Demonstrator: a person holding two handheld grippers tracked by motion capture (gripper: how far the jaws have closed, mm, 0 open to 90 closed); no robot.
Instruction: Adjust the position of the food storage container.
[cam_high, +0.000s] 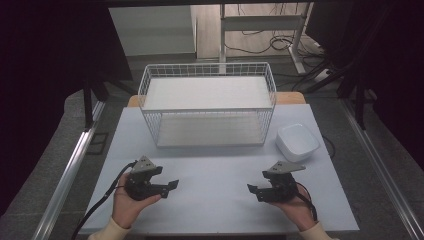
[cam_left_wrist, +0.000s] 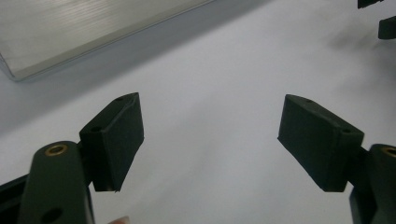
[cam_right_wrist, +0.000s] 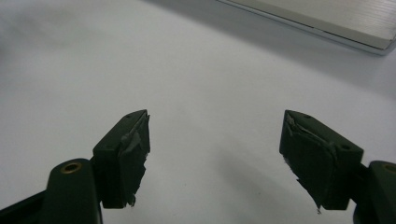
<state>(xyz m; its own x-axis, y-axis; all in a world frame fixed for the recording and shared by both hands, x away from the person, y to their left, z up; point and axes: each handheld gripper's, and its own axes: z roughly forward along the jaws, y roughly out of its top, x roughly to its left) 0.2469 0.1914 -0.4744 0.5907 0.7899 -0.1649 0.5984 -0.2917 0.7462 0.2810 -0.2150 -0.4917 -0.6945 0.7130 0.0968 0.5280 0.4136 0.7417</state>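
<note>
A person's hands rest on the near part of a pale, matte table (cam_high: 220, 165), each holding a black two-jaw gripper tipped on its side and aimed inward. At the left, the left gripper (cam_high: 172, 186) has its jaws spread wide with nothing between them; its own view shows two flat, wedge-shaped rubbery pads (cam_left_wrist: 116, 140) over bare tabletop, with brass-coloured screw heads on the arms behind them. At the far centre stands a white wire basket (cam_high: 207, 107), rectangular, with an open grid of thin rods and a flat light panel as its floor; nothing lies in it. To the right, the right gripper (cam_high: 252, 190) is likewise spread and holds nothing; its pads (cam_right_wrist: 126, 156) look worn, with torn, ragged edges on the facing. A grey three-cornered plate sits on each gripper and a dark cable trails toward the wrist. At the far right, just beside the basket's near right corner, sits a white bowl (cam_high: 297, 142), squarish with rounded corners, smooth and glossy, holding nothing.
</note>
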